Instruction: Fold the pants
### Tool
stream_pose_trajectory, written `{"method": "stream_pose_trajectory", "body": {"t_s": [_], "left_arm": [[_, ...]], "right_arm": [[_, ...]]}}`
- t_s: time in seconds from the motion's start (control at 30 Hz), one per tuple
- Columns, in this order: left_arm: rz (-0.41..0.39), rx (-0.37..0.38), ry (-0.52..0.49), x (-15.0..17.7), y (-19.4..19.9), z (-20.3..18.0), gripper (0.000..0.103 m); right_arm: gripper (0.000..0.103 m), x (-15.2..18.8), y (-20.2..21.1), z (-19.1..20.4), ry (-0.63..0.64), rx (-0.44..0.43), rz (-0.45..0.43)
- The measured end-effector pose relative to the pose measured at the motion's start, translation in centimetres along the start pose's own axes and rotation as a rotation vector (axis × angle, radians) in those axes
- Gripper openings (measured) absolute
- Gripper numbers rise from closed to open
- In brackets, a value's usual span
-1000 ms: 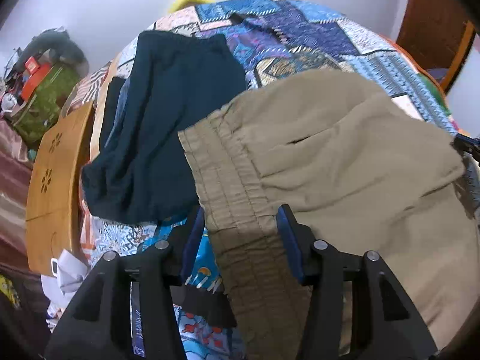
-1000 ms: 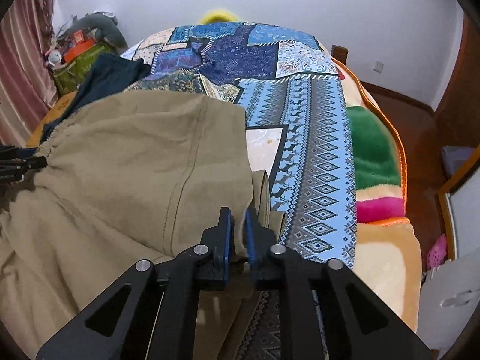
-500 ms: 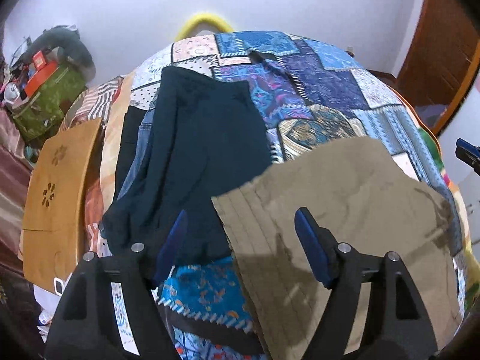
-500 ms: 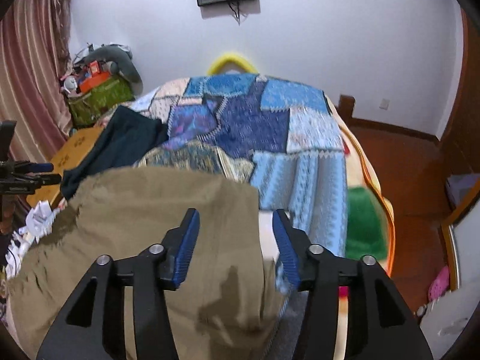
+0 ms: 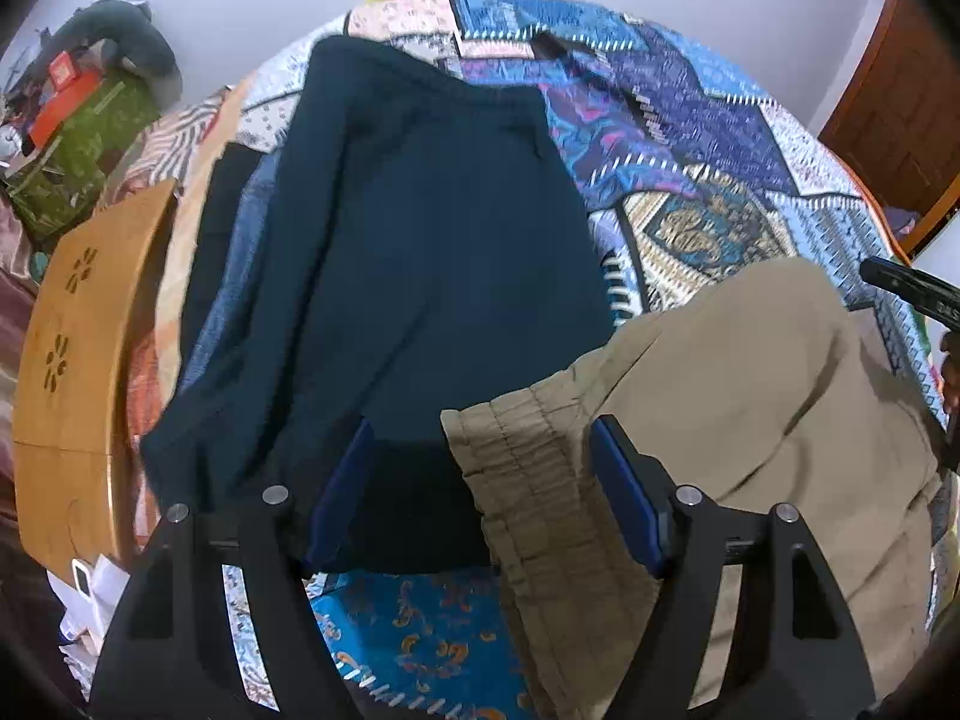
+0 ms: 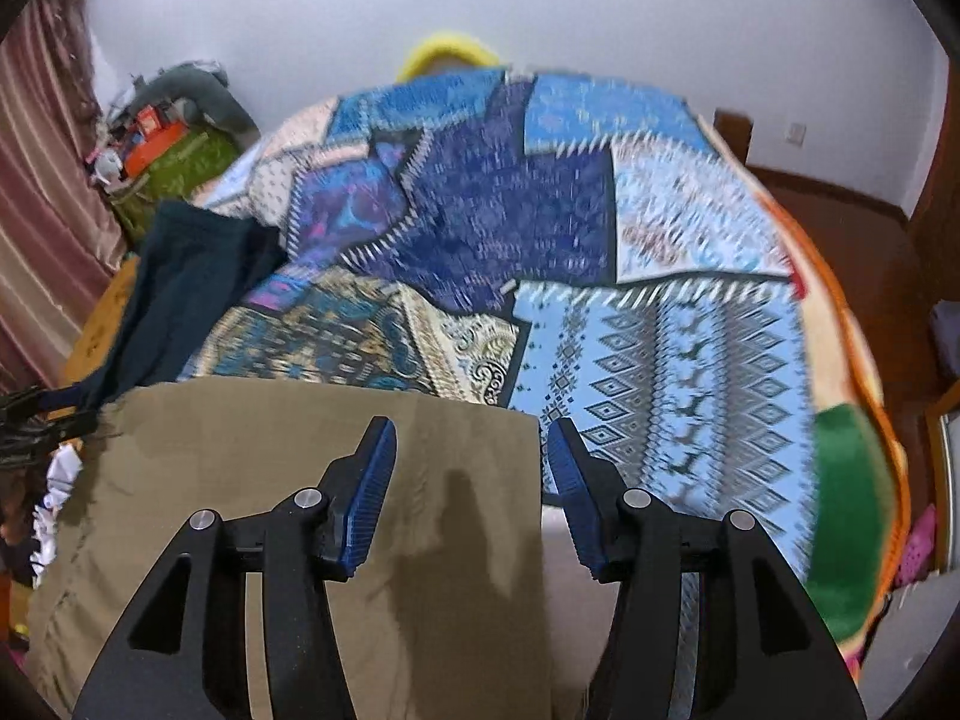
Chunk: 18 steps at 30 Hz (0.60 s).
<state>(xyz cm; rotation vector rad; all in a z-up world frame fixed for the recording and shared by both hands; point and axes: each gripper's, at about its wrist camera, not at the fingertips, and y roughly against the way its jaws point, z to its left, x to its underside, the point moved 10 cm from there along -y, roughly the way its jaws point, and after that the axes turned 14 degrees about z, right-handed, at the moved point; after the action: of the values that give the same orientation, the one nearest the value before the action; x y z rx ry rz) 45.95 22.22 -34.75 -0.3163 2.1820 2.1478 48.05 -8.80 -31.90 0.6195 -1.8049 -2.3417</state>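
Khaki pants (image 5: 750, 408): lying folded over on patchwork bedspread (image 6: 660, 360), beside dark pants (image 5: 420, 276). My left gripper (image 5: 480, 492) and right gripper (image 6: 471, 480) both hover released, nothing clamped. Remaining, by my judgement: one further fold, then stacking.

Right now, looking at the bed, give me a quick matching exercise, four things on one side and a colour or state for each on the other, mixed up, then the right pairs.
Things:
1. khaki pants
2. dark garment
3. left hand-held gripper
4. wooden board

Descriptions:
A. dark teal, lying flat on the patchwork bedspread
B. light brown with flower-shaped cutouts
C. jaws apart, pressing on nothing
D. tan, with a gathered waistband

Pairs: 1-D, 2-A, 3-C, 4-B
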Motion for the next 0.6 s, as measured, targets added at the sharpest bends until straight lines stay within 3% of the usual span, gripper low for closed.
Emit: {"method": "stream_pose_trajectory", "body": {"t_s": [0.13, 0.23, 0.3, 0.37, 0.4, 0.43, 0.47, 0.53, 0.6], "left_arm": [[0.017, 0.056, 0.005, 0.1, -1.6, -0.5, 0.076], [0.010, 0.070, -0.010, 0.0, -1.8, -0.9, 0.075], [0.000, 0.073, -0.028, -0.1, -1.8, -1.3, 0.067], [0.000, 0.089, -0.029, -0.1, -1.8, -1.7, 0.061], [-0.005, 0.082, -0.024, -0.2, -1.7, -1.8, 0.059], [-0.008, 0.079, -0.023, -0.3, -1.7, -1.8, 0.056], [-0.012, 0.074, -0.021, -0.3, -1.6, -1.9, 0.055], [-0.028, 0.057, -0.023, -0.3, -1.2, -1.9, 0.052], [-0.057, 0.016, -0.040, -0.4, -0.3, -2.0, 0.050]], "right_arm": [[0.049, -0.1, -3.5, -0.4, -0.024, -0.013, 0.083], [0.049, -0.2, -5.1, -0.8, -0.067, -0.014, 0.093], [0.048, 0.0, -5.8, -0.7, -0.075, -0.031, 0.095], [0.042, 0.1, -5.8, -0.4, -0.064, -0.018, 0.081], [0.033, 0.2, -5.8, -0.2, -0.056, -0.007, 0.082], [0.017, 0.2, -5.7, -0.2, -0.053, -0.002, 0.085], [0.011, 0.3, -5.7, -0.2, -0.051, -0.010, 0.091], [0.010, 0.3, -5.3, 0.0, -0.034, 0.009, 0.081], [0.009, 0.0, -3.5, 0.4, 0.006, 0.063, 0.005]]}}
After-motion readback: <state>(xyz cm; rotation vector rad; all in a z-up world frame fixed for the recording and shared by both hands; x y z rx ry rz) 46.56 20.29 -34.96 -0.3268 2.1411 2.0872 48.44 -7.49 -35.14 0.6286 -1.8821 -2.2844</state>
